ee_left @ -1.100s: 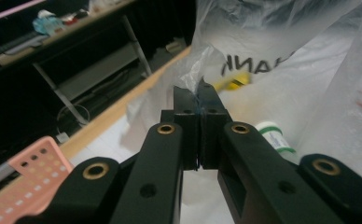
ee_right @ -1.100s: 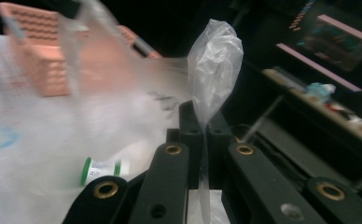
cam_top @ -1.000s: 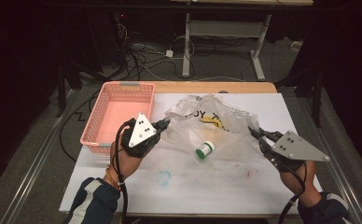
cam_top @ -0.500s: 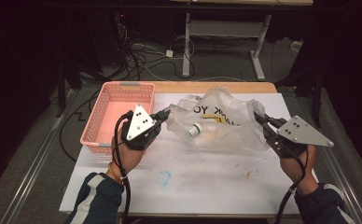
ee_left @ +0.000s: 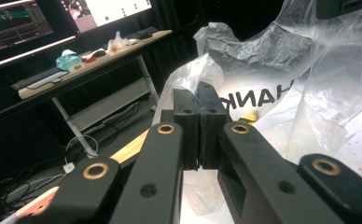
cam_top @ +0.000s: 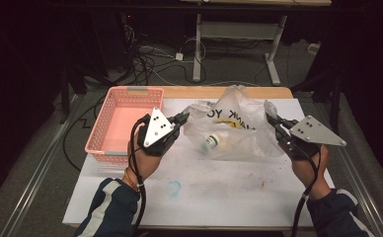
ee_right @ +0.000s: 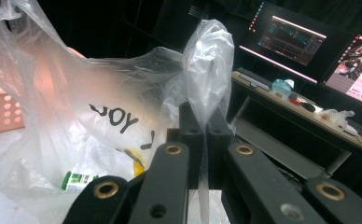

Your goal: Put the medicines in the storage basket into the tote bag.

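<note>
High view: plastic bag [cam_top: 239, 126] stretched between left gripper [cam_top: 183, 118] and right gripper [cam_top: 272, 120], both jaws clamped on bag handles; small bottle [cam_top: 210, 141] inside, below and between jaws. Likely risk: thin film slipping or tearing under tension, dropping bottle onto table [cam_top: 204, 192].

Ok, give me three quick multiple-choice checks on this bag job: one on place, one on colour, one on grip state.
1. Where is the bottle?
A. in the basket
B. inside the bag
C. on bare table

2. What colour is the basket?
A. pink
B. blue
C. green

3. How is the bag held?
A. left gripper alone
B. neither gripper
C. both grippers pinch it

Key: 1 B, it shows through the clear plastic. 2 A, pink walls at the left. 3 C, the left gripper and right gripper are each shut on plastic.
</note>
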